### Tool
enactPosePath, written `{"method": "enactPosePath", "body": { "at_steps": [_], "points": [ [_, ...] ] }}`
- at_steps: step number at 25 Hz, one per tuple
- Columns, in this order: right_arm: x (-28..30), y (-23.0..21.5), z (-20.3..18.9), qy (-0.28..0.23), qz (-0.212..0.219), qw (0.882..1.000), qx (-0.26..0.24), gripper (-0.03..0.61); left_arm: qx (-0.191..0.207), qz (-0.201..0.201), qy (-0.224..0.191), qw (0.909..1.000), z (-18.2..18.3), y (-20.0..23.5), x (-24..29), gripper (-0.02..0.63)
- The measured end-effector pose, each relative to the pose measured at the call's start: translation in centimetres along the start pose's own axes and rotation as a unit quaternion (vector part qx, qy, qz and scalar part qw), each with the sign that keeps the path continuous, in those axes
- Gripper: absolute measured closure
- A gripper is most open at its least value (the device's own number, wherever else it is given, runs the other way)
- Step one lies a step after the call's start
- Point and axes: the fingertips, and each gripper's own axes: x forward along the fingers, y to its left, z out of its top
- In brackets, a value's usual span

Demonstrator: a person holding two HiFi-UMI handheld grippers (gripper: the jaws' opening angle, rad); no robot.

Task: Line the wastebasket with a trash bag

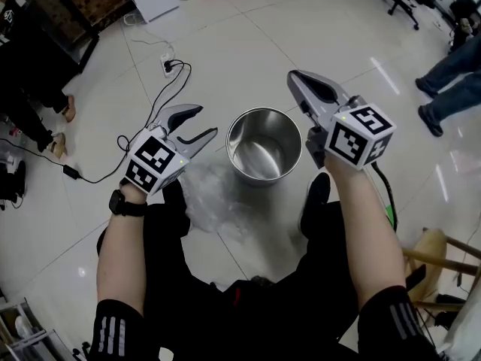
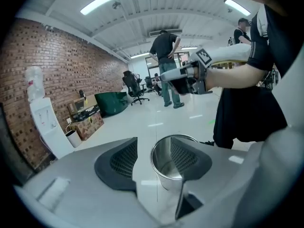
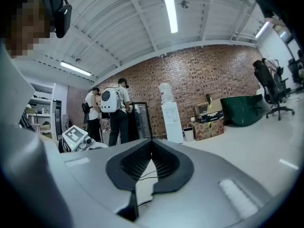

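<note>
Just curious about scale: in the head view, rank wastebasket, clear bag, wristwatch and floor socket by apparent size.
Largest: wastebasket and clear bag, about alike.
Then wristwatch.
Smallest: floor socket, though it lies farther off.

We see a shiny metal wastebasket point(image 1: 264, 146), round and standing upright, its top open and nothing inside. Our clear trash bag point(image 1: 214, 198) lies crumpled just beside the wastebasket's near left side.

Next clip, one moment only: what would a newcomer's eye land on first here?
The shiny steel wastebasket stands unlined on the pale floor at the centre of the head view. A crumpled clear bag lies just beside it, on its near left side. The left hand-held gripper, jaws open, and the right hand-held gripper, jaws shut, flank it, both empty.
</note>
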Motion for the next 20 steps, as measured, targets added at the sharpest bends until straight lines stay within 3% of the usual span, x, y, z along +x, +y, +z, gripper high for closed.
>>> {"method": "enactPosePath", "body": {
  "at_steps": [7,10,16,20],
  "points": [
    [0.9,1.2,-0.2,0.002,0.015,1.000,-0.002,0.572,-0.045,-0.034,0.094,0.9940,-9.3,-3.6,2.9,0.402],
    [1.6,1.5,-0.3,0.003,0.020,1.000,-0.001,0.572,-0.034,-0.068,0.144,0.9867,-13.2,-6.4,4.0,0.402],
    [2.9,2.1,-0.7,0.008,0.030,1.000,0.005,0.572,-0.021,-0.154,0.224,0.9623,-18.9,-12.5,6.3,0.399],
    [3.7,2.9,-0.5,0.010,0.036,0.999,0.001,0.572,-0.002,-0.212,0.267,0.9399,-23.2,-16.7,7.2,0.393]
  ]
}}
